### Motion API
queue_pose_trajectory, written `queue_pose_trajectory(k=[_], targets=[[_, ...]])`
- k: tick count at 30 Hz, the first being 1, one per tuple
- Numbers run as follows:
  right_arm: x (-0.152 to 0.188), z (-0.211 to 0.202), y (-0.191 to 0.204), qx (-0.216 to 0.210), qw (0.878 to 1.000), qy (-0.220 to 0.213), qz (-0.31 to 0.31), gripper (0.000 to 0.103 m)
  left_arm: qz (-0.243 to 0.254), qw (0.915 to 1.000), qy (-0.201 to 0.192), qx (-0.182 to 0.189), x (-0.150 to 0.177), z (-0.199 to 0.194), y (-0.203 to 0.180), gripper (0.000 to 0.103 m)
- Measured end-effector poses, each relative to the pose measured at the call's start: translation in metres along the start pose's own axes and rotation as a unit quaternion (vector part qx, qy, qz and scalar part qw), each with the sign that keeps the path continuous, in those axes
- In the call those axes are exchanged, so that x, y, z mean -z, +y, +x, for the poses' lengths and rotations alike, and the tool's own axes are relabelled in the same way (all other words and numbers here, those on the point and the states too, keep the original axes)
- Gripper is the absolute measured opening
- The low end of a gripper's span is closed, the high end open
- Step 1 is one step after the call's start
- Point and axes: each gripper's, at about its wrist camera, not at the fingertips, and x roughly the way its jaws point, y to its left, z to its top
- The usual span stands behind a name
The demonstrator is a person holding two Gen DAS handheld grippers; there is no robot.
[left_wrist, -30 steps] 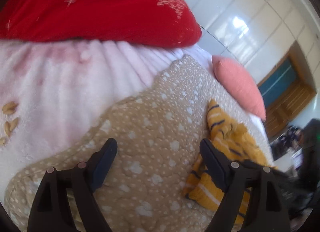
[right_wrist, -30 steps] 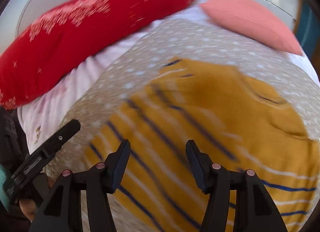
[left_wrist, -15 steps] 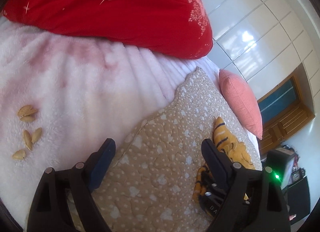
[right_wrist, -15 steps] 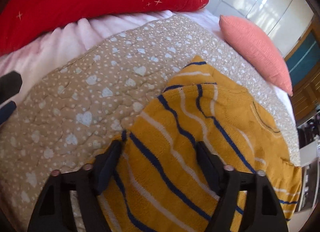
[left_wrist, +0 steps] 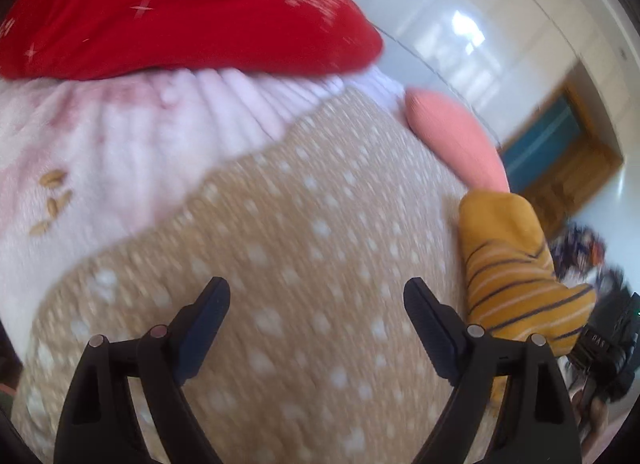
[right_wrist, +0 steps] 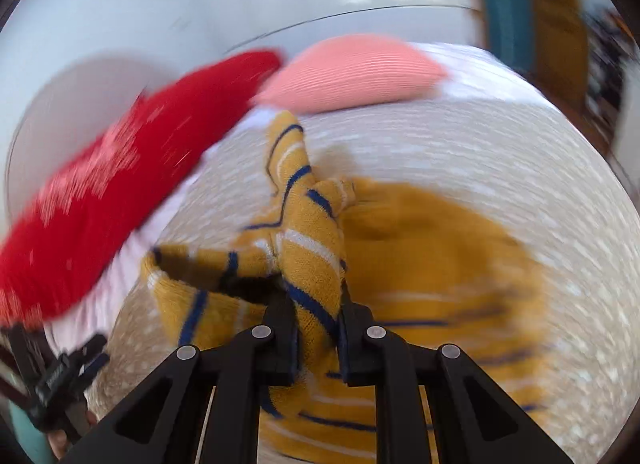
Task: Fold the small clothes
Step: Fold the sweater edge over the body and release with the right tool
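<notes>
A small mustard-yellow sweater with navy and white stripes (right_wrist: 432, 248) lies on the tan dotted quilt (right_wrist: 460, 143). My right gripper (right_wrist: 318, 318) is shut on a bunched striped part of the sweater (right_wrist: 308, 256) and lifts it off the quilt, with a sleeve hanging to the left. In the left wrist view the lifted sweater (left_wrist: 516, 264) stands up at the right. My left gripper (left_wrist: 316, 328) is open and empty above the bare quilt (left_wrist: 300, 244), to the left of the sweater.
A big red pillow (left_wrist: 180, 11) and a small pink pillow (left_wrist: 456, 139) lie at the head of the bed. A pink fluffy blanket (left_wrist: 100, 143) lies under the quilt. The left gripper shows at the left edge of the right wrist view (right_wrist: 60, 376). White tiled wall behind.
My right gripper has closed on the sweater and raised a fold of it. My left gripper has swung back over the quilt, still open.
</notes>
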Motion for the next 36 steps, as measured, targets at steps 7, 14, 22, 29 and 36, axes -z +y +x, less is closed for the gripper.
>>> queue_pose_trajectory(k=[7,14,22,29,36], targets=[[0.054,-0.02,-0.098,0.01,0.999,0.01,0.031,0.029,0.105,0.9934,0.045,-0.008,0.034,0.009,-0.075,0.088],[0.045,-0.071,-0.088,-0.017,0.996,-0.083,0.009,0.058,0.163,0.9845,0.062,0.017,0.057,0.021,-0.153,0.088],[0.052,-0.018,-0.049,-0.106,0.993,0.006,-0.043,0.001,0.212,0.9747,0.069,0.008,0.071,0.023,-0.195,0.088],[0.079,-0.037,-0.116,-0.248,0.962,0.071,0.087,0.001,0.217,0.9742,0.062,0.013,0.047,0.024,-0.206,0.09],[0.084,-0.041,-0.134,-0.096,0.991,0.035,0.085,0.005,0.291,0.9517,0.093,0.026,0.06,0.085,-0.278,0.09]])
